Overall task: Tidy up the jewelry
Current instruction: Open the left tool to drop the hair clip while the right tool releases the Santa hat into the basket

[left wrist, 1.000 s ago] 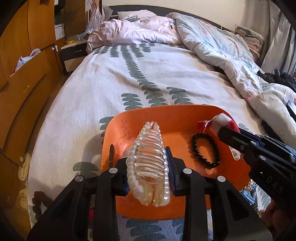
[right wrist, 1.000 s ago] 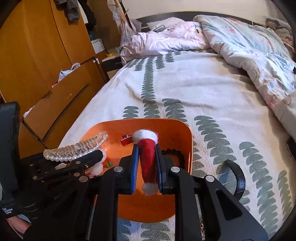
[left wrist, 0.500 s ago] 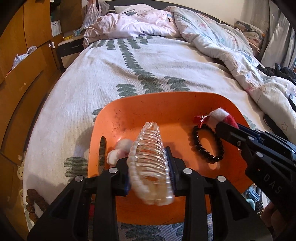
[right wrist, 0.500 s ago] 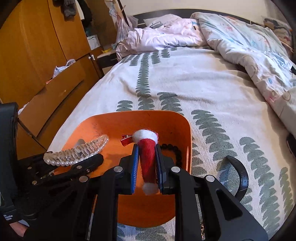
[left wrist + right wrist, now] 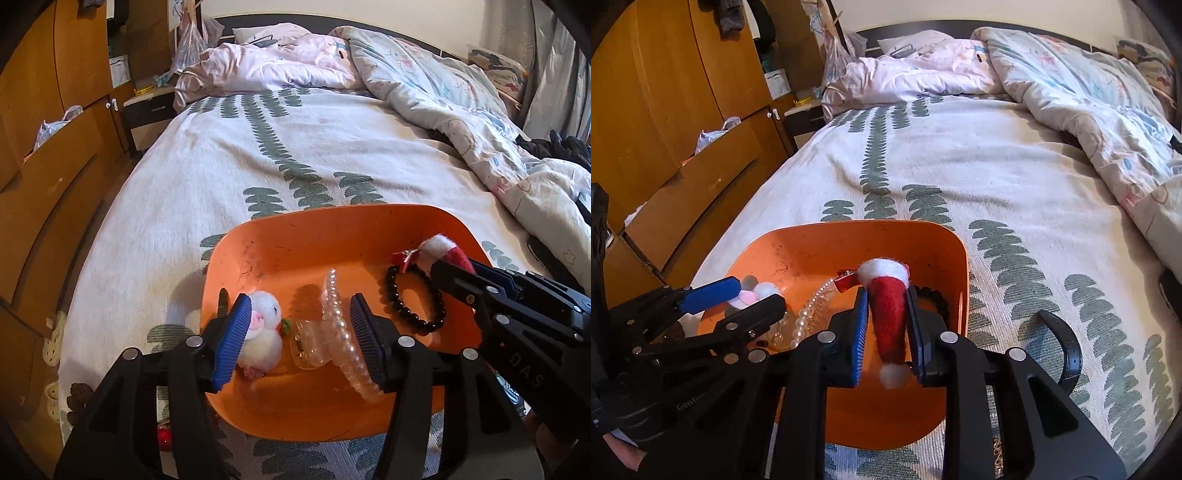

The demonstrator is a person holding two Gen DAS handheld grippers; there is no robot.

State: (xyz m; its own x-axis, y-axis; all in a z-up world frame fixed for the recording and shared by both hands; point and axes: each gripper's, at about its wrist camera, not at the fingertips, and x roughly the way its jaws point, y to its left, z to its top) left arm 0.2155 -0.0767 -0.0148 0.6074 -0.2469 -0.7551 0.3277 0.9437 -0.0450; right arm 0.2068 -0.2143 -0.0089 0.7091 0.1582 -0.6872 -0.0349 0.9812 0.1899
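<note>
done: pearl hair claw [image 5: 341, 332], black bead bracelet [image 5: 413, 299], white plush clip [image 5: 260, 334] lie in orange tray [image 5: 295, 236] on bed | left hand-held gripper [image 5: 299, 338] opening, claw released | right hand-held gripper [image 5: 886, 332] opening over tray, Santa-hat clip [image 5: 888, 314] between jaws, pad contact unclear | left: drop hat; black band [image 5: 1067, 343] beside tray maybe next

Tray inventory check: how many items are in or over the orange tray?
4: white fluffy clip left, clear pearl claw clip mid-tray, black bead bracelet right, Santa-hat clip between the opening right tongs. Smaller bits may be hidden.
</note>
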